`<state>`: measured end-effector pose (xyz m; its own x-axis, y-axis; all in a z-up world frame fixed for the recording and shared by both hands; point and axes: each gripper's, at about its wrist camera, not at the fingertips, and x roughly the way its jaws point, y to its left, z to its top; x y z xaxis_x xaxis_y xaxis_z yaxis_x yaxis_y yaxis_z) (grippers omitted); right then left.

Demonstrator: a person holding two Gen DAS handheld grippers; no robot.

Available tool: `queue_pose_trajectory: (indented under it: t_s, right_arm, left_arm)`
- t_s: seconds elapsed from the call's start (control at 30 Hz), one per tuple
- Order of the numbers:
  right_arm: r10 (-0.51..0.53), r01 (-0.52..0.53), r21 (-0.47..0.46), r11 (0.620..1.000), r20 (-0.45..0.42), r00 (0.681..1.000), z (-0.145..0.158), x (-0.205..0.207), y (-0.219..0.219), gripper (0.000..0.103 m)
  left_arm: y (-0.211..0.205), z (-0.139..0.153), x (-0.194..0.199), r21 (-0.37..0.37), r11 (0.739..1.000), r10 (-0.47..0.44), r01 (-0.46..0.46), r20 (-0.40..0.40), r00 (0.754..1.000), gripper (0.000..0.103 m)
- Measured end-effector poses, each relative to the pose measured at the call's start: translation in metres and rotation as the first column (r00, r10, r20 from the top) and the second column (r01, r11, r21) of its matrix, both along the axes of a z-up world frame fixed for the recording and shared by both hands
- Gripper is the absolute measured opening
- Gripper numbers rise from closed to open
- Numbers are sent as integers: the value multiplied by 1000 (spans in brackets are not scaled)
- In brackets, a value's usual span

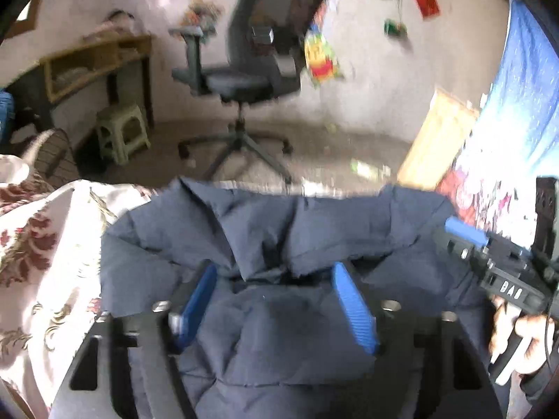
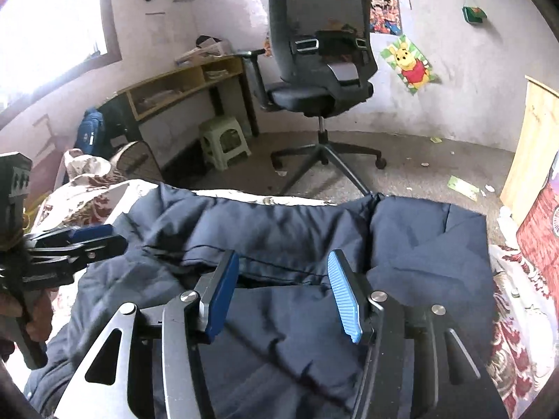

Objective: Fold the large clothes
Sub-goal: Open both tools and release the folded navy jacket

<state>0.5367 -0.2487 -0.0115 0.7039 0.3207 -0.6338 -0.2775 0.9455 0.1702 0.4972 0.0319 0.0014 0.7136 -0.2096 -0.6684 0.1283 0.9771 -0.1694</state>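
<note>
A dark navy padded jacket (image 1: 265,230) lies rumpled on a bed with a white and red floral cover (image 1: 38,244). My left gripper (image 1: 274,272) is open, its blue pads spread just above a raised fold of the jacket, holding nothing. My right gripper (image 2: 283,262) is open above the jacket (image 2: 426,244), over a seam near the middle. The right gripper also shows in the left wrist view (image 1: 468,232) at the right. The left gripper shows in the right wrist view (image 2: 91,235) at the left edge.
A black office chair (image 2: 321,80) stands on the floor beyond the bed edge. A wooden desk (image 2: 181,83) and a green stool (image 2: 223,143) are at the back left. A wooden board (image 2: 534,146) leans at the right. Paper scraps litter the floor.
</note>
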Motion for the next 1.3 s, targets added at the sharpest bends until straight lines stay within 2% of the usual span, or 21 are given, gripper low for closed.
queue_pose_trajectory:
  t_s: [0.1, 0.17, 0.23, 0.27, 0.33, 0.63, 0.8, 0.93, 1.13, 1.3]
  right_arm:
    - [-1, 1, 2, 1000, 23, 1000, 14, -14, 3, 62]
    - [-7, 6, 17, 1000, 39, 999, 24, -25, 3, 75]
    - [-14, 12, 40, 999, 58, 998, 35, -38, 1, 82]
    - [-14, 10, 53, 999, 65, 998, 39, -45, 0, 89]
    - [-18, 13, 66, 998, 82, 996, 49, -60, -3, 96]
    - [-21, 6, 79, 997, 187, 982, 93, -127, -4, 101]
    - [1, -26, 99, 995, 237, 972, 112, -173, -9, 101]
    - [19, -46, 101, 994, 248, 969, 123, -204, -14, 101]
    - [58, -76, 63, 995, 259, 964, 132, -244, -15, 101]
    - [69, -87, 57, 995, 264, 962, 134, -280, -19, 101]
  left_arm:
    - [4, 15, -16, 2, 1000, 27, -27, 20, 999, 76]
    - [6, 25, -27, 15, 998, 54, -55, 41, 998, 84]
    - [10, 36, -41, 16, 997, 69, -71, 77, 995, 97]
    - [11, 42, -50, 22, 997, 75, -77, 96, 993, 101]
    - [11, 52, -65, 32, 995, 86, -91, 132, 987, 103]
    - [5, 93, -141, 19, 992, 119, -128, 262, 958, 103]
    - [-2, 107, -182, 52, 987, 128, -152, 323, 938, 103]
    - [-4, 114, -212, 87, 985, 110, -148, 345, 932, 103]
    - [-1, 123, -248, 69, 980, 152, -187, 350, 924, 103]
    - [-3, 127, -281, 83, 972, 178, -221, 359, 916, 103]
